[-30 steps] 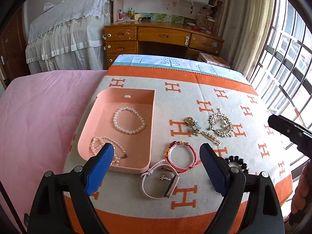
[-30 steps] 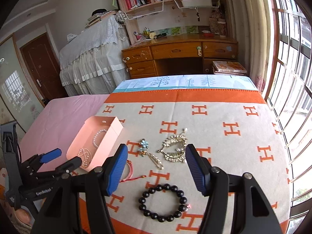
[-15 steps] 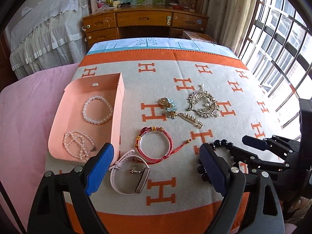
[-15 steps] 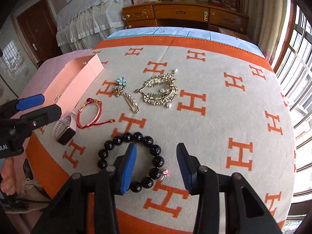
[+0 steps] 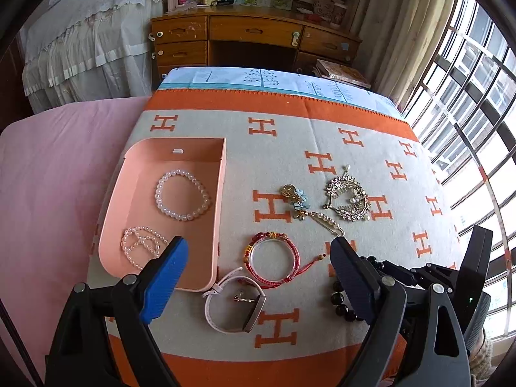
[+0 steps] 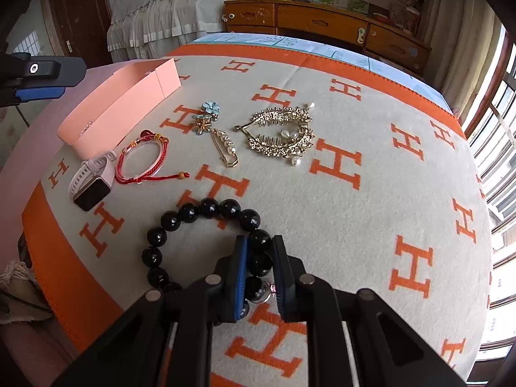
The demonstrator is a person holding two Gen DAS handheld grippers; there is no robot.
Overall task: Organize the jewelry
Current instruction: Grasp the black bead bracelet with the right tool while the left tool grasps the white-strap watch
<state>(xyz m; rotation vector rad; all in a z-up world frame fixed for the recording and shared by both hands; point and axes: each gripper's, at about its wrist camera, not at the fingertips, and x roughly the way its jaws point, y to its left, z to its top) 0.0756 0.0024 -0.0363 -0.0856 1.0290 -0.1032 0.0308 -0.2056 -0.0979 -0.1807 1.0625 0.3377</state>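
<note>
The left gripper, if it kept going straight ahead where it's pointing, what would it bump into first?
Probably the red cord bracelet, lying on the blanket between the open fingers of the left gripper. The white watch lies just nearer; depth is hard to judge.

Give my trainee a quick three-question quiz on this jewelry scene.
1. True or false: the right tongs are closed on the black bead bracelet.
2. What lies inside the pink box? A) two pearl pieces B) the watch C) nothing
3. Fill in: the left tongs are ____.

Key: 1 true; 2 A, the pearl bracelet and pearl strand; 3 open, holding nothing.
</note>
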